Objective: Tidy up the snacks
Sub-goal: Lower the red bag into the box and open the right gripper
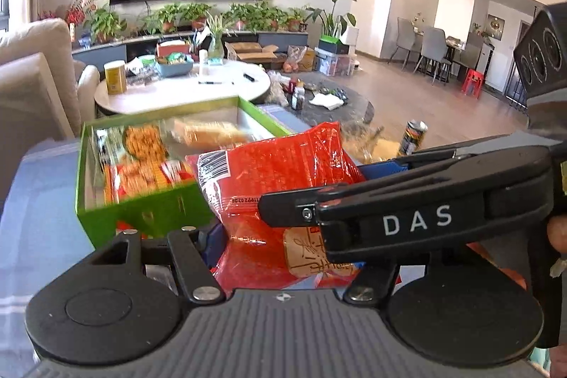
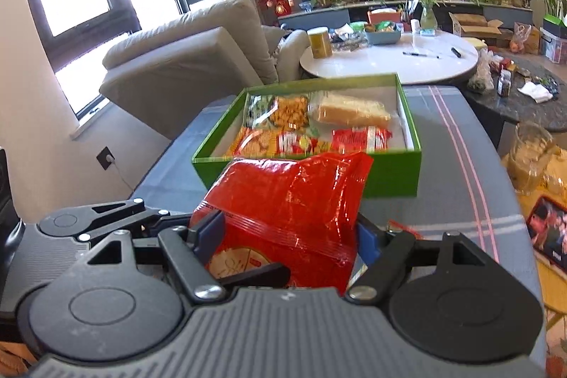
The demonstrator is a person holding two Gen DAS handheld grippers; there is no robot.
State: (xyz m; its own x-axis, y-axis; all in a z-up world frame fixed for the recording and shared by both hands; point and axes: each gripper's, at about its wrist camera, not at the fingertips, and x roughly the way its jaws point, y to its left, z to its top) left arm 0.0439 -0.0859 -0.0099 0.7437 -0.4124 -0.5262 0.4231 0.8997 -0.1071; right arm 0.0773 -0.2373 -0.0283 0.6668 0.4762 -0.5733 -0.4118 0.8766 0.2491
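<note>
A red snack bag [image 1: 280,172] is held in the air just in front of a green box [image 1: 149,208]. Both grippers grip it: my left gripper [image 1: 283,229] is shut on its lower part, and my right gripper [image 2: 287,236] is shut on it from the right, crossing the left wrist view. In the right wrist view the red bag [image 2: 294,201] sits between blue pads [image 2: 209,231]. The green box [image 2: 389,172] holds several snack packs, among them a bread pack [image 2: 351,112] and a red pack [image 2: 361,139].
The box stands on a table with a blue-grey striped cloth [image 2: 460,186]. Behind it are a white round table [image 2: 389,66] with a yellow canister [image 2: 320,42], a dark round table [image 2: 524,105] and a beige sofa [image 2: 184,59]. A can [image 1: 413,137] stands at right.
</note>
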